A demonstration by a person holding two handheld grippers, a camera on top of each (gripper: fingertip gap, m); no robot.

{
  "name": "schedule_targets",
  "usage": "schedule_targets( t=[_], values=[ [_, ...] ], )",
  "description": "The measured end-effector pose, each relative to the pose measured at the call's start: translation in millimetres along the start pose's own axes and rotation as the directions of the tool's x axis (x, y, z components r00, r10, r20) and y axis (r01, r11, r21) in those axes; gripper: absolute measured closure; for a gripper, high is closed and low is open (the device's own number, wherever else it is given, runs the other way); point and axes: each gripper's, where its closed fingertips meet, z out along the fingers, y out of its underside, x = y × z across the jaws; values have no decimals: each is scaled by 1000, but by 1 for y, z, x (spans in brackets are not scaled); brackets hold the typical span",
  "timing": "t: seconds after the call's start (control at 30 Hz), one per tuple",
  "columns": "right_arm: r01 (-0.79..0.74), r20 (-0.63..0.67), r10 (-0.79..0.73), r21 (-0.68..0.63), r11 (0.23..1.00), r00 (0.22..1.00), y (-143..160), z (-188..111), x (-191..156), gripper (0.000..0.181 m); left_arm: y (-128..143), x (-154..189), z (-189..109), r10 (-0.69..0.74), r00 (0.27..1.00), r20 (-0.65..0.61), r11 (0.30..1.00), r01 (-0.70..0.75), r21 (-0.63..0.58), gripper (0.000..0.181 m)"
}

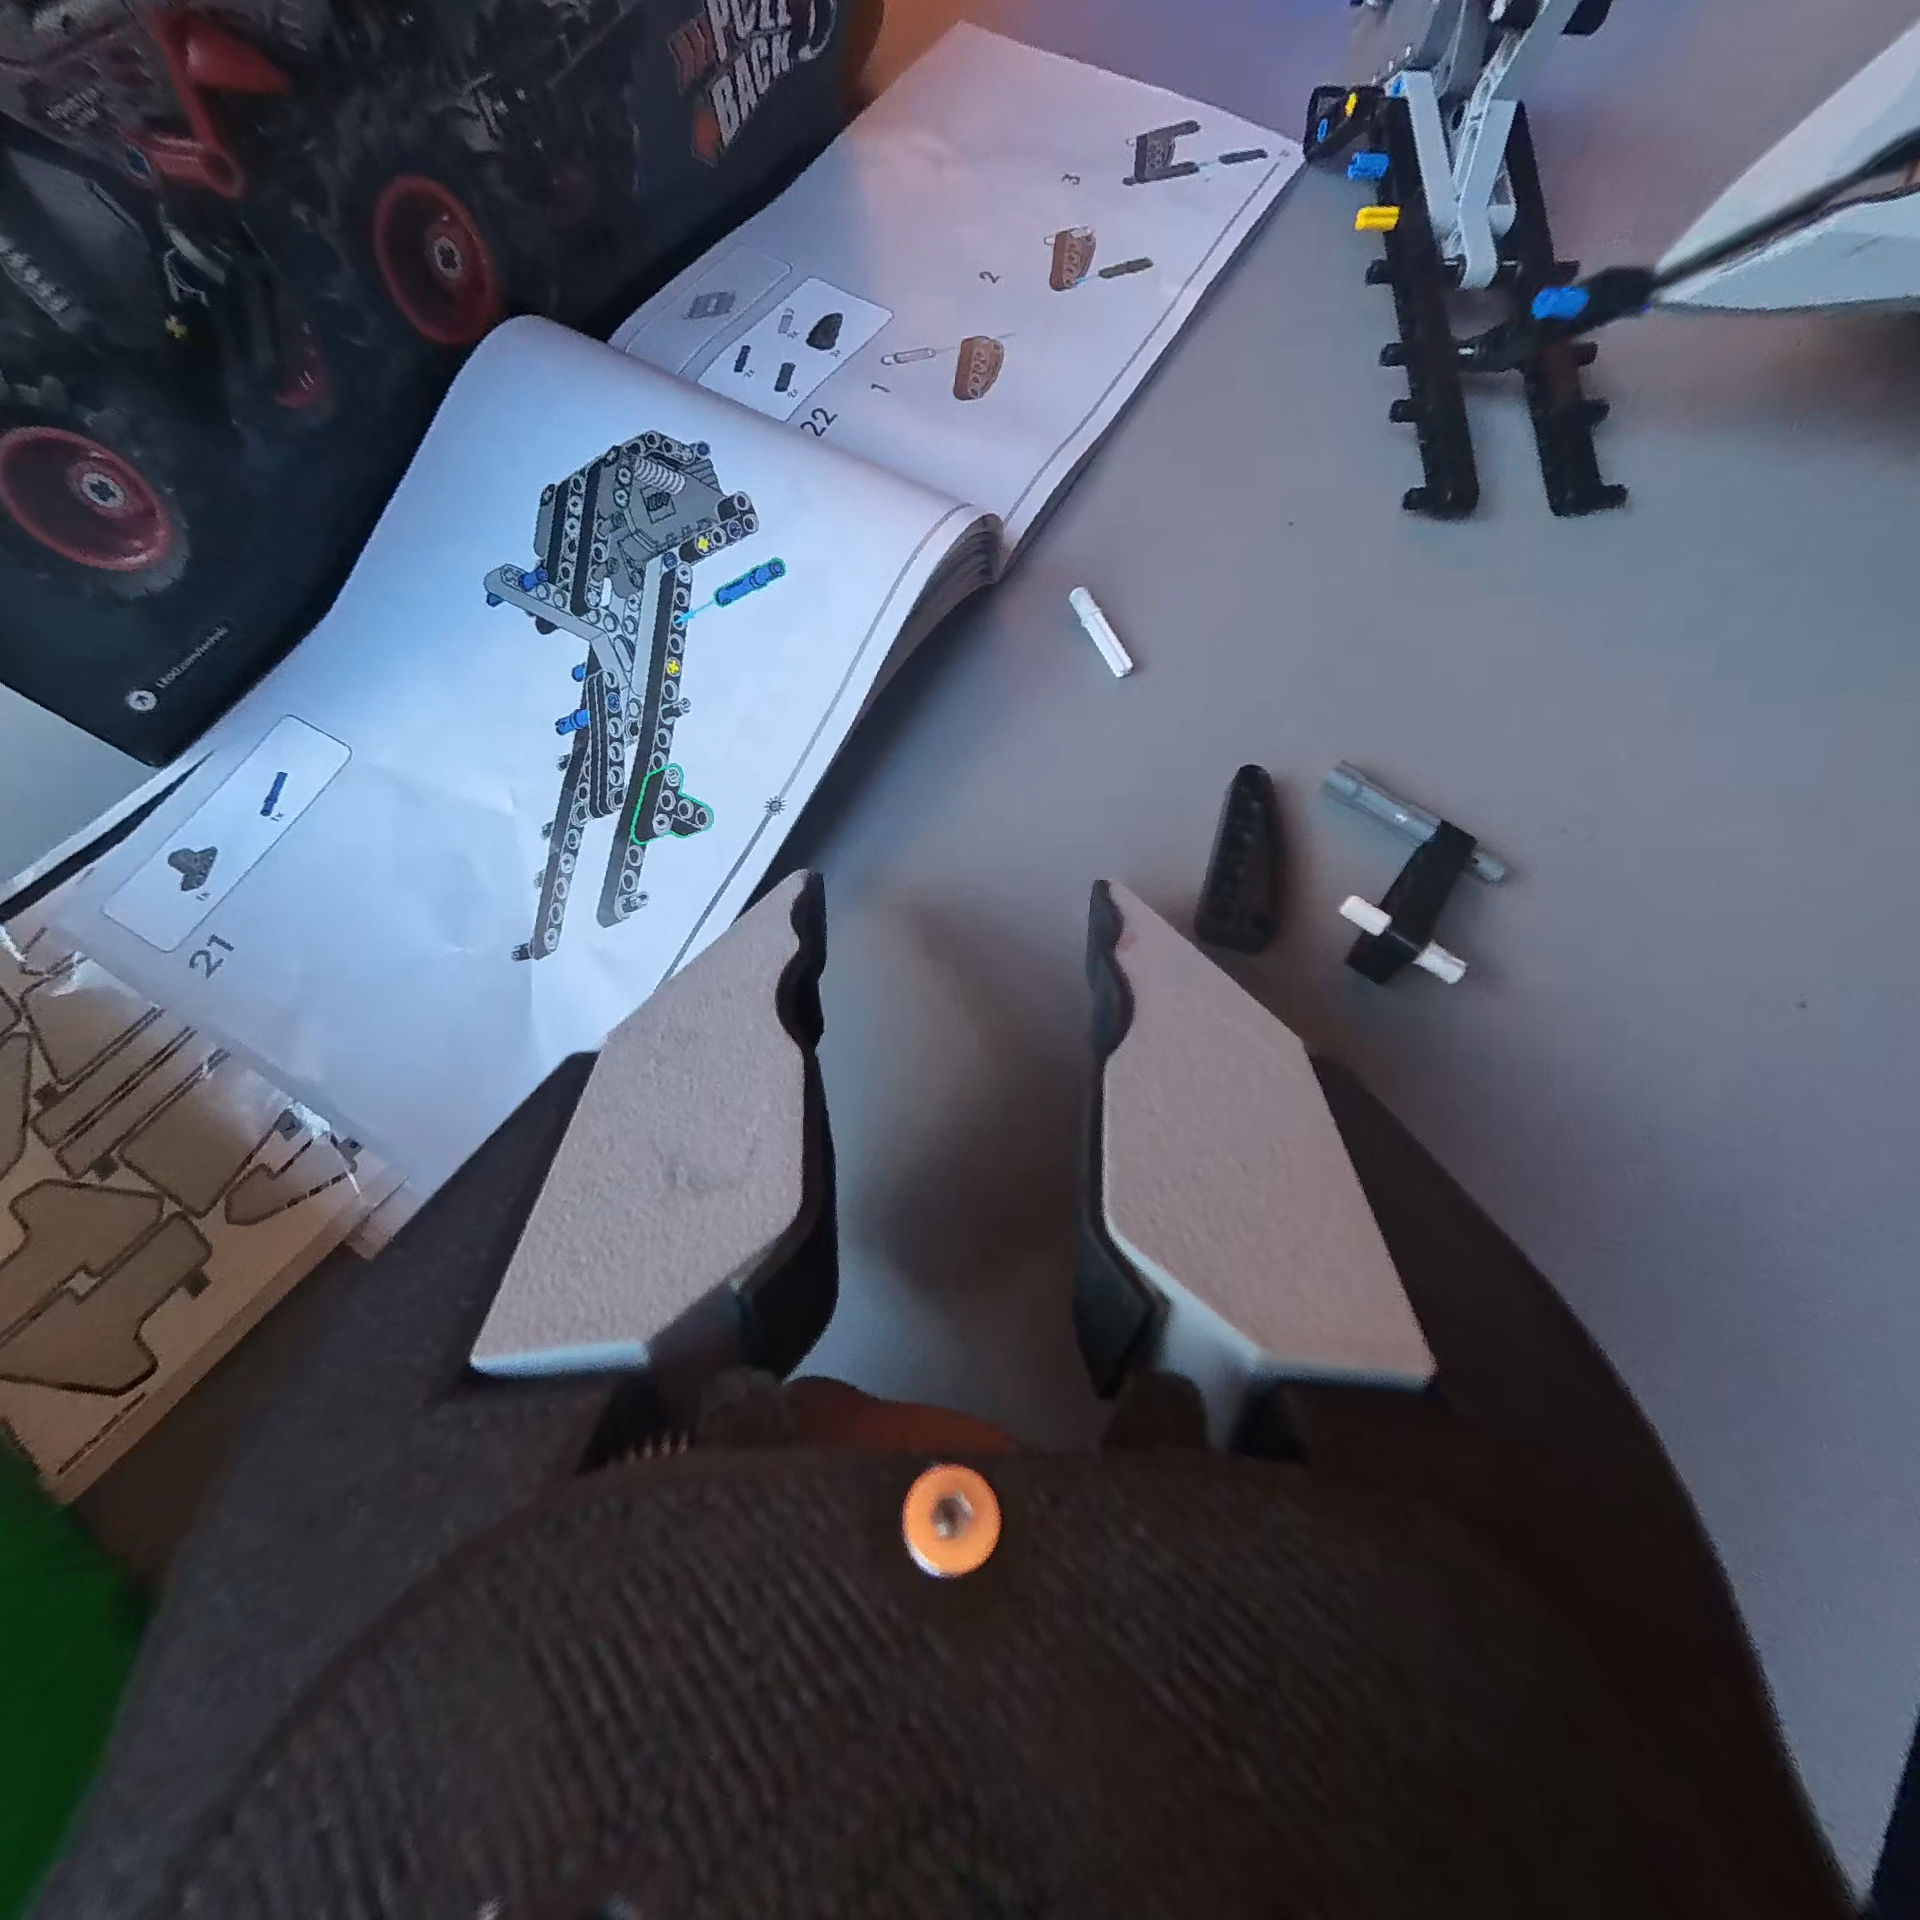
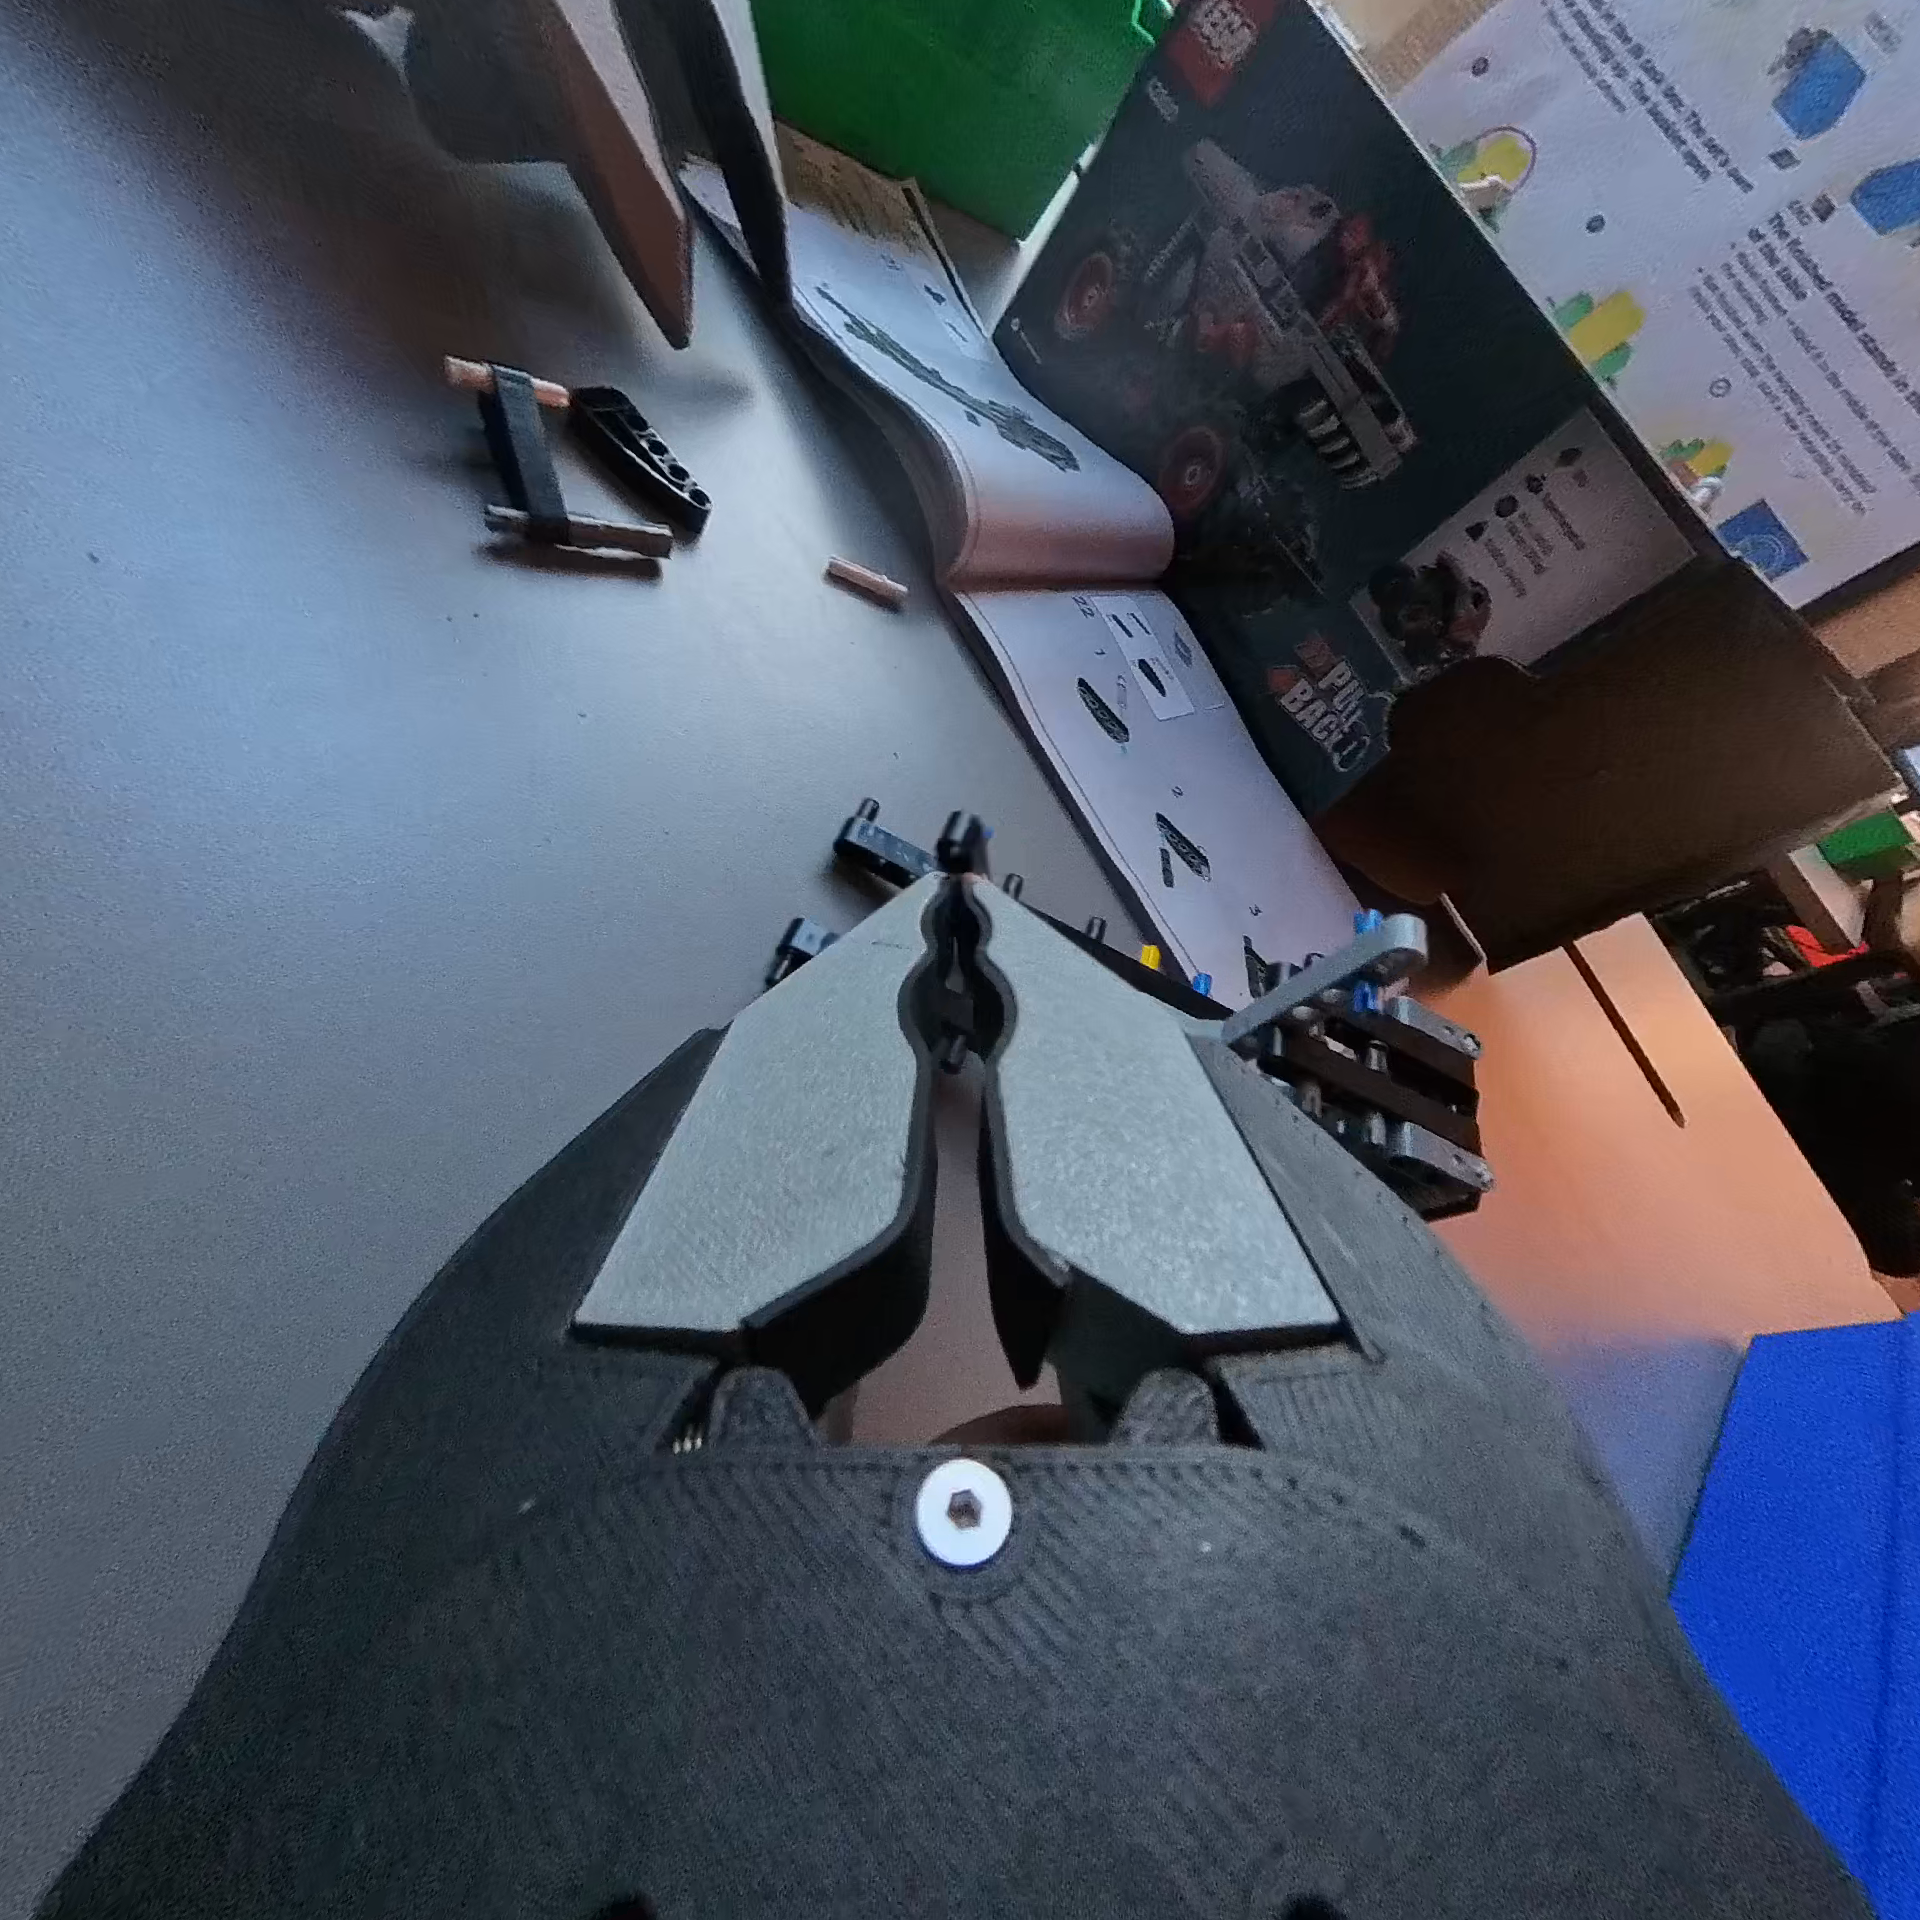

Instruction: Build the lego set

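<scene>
My left gripper [image 1: 956, 914] is open and empty, low over the grey table beside the open instruction booklet [image 1: 582, 644]. Just right of it lie a black curved beam [image 1: 1242, 862] and a short black beam with a grey axle and a white pin [image 1: 1408, 894]. A loose white pin [image 1: 1101, 632] lies farther off. My right gripper [image 2: 956, 883] is shut on a small dark pin with a blue end [image 2: 961, 836], held against the black and grey frame [image 2: 1371, 1070]. In the left wrist view the frame [image 1: 1475, 312] is at the top right, with the right gripper [image 1: 1652, 286] at its side.
The dark set box [image 1: 208, 312] stands behind the booklet, and it shows in the right wrist view [image 2: 1299, 364] too. A cardboard sheet [image 1: 104, 1195] lies at the left. A green bin [image 2: 935, 94] is far back. A blue thing [image 2: 1808, 1558] is at the right. One gripper's finger ends stand about 20 cm off the other's.
</scene>
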Motion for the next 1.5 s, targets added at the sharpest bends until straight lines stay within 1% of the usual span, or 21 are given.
schedule_targets(
  t=[0.07,0.17,0.27,0.53,0.73,0.83,0.9,0.97,1.03,1.13,1.27,1.33,1.4,1.5],
  values=[
    [12,10,-12,5,1000,1000,-2,0,-4,181,0,-1,0,-8,1000,-2,1000,8,0,133],
    [43,2,-43,-27,999,999,2,3,-5,181,0,0,0,2,1000,3,1000,-2,-3,133],
    [66,-19,-67,-25,997,998,2,3,-4,181,0,0,0,4,1000,6,1000,-4,-3,133],
    [13,-50,-13,5,1000,999,0,-2,6,181,1,1,-1,9,1000,3,1000,-9,-1,133],
    [8,-77,-8,9,1000,997,1,-2,11,179,6,-3,-8,-42,999,-26,999,43,0,132],
    [-4,-120,7,20,1000,993,1,-4,19,174,9,-12,-16,-52,999,0,998,52,19,132],
    [-16,-169,24,52,999,985,-1,-8,29,174,9,-14,-22,-53,999,4,998,53,44,132],
    [-26,-241,49,97,995,969,-3,-14,43,177,11,-17,-26,-31,999,22,998,30,51,132],
    [-34,-312,75,136,990,947,-4,-21,57,181,12,-21,-30,-39,999,21,997,38,65,132],
    [-87,-368,133,138,987,920,4,-26,74,180,13,-25,-36,-134,990,-50,987,138,83,133],
    [-143,-442,190,138,980,876,14,-34,93,180,12,-21,-40,-158,981,-112,980,170,104,134],
    [-163,-460,210,141,977,862,18,-36,99,180,15,-19,-38,-177,974,-145,979,189,74,133],
    [-177,-473,224,143,974,852,21,-38,104,180,20,-19,-35,-241,954,-179,968,250,28,131],
    [-190,-479,248,166,968,842,22,-42,107,180,20,-19,-36,-238,954,-180,968,248,36,131]
  ],
)
